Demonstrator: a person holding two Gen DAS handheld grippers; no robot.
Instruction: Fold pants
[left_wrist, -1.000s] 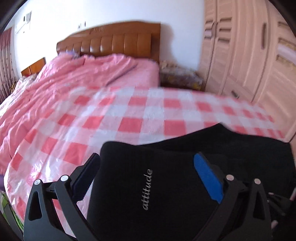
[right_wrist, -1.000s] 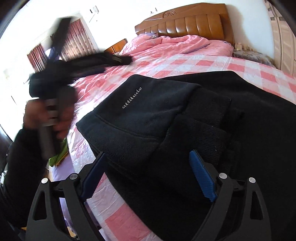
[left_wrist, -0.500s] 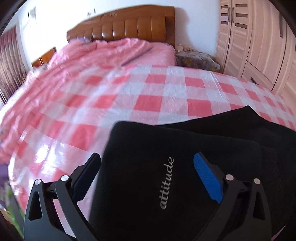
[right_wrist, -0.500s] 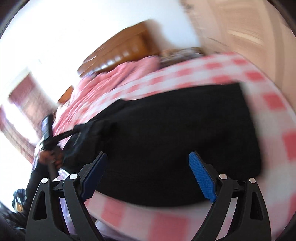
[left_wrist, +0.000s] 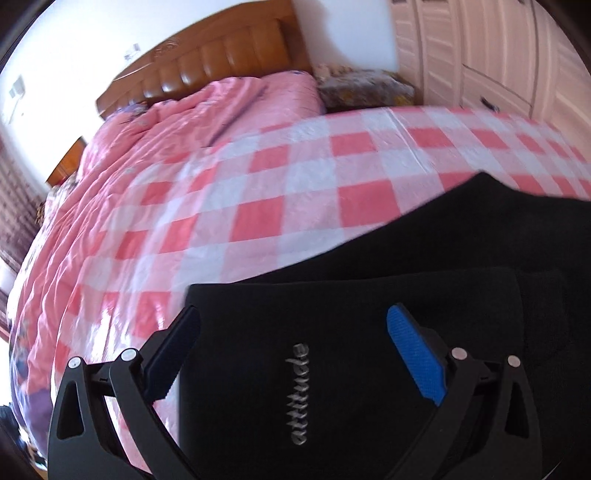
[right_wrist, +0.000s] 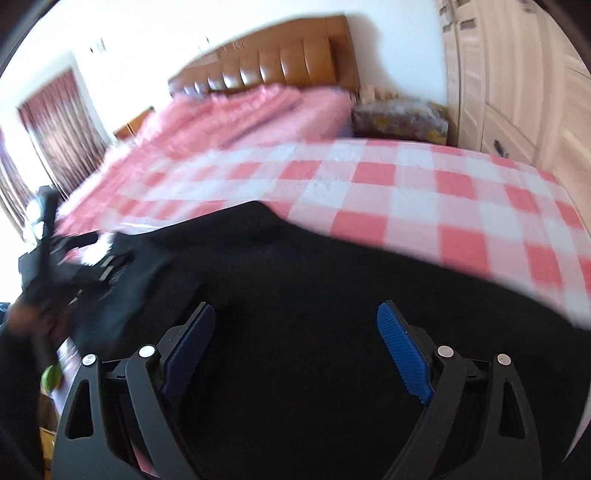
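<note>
Black pants (left_wrist: 369, 295) lie folded on the red-and-white checked sheet (left_wrist: 258, 206) of a bed. A folded end with the word "attitude" (left_wrist: 300, 391) lies on top. My left gripper (left_wrist: 295, 332) is open and empty, just above that lettered fold. My right gripper (right_wrist: 295, 332) is open and empty over the wide black part of the pants (right_wrist: 332, 280). In the right wrist view the left gripper and its hand (right_wrist: 48, 273) show blurred at the pants' left end.
A pink quilt (left_wrist: 166, 129) covers the bed's far part below a brown headboard (left_wrist: 207, 74). A nightstand (right_wrist: 400, 118) and pale wardrobe doors (right_wrist: 517, 92) stand at the right. Dark red curtains (right_wrist: 62, 136) hang at the left.
The right gripper has swung from the pants' left end over to the wide middle part. The left gripper has moved closer over the lettered fold. Both stay open.
</note>
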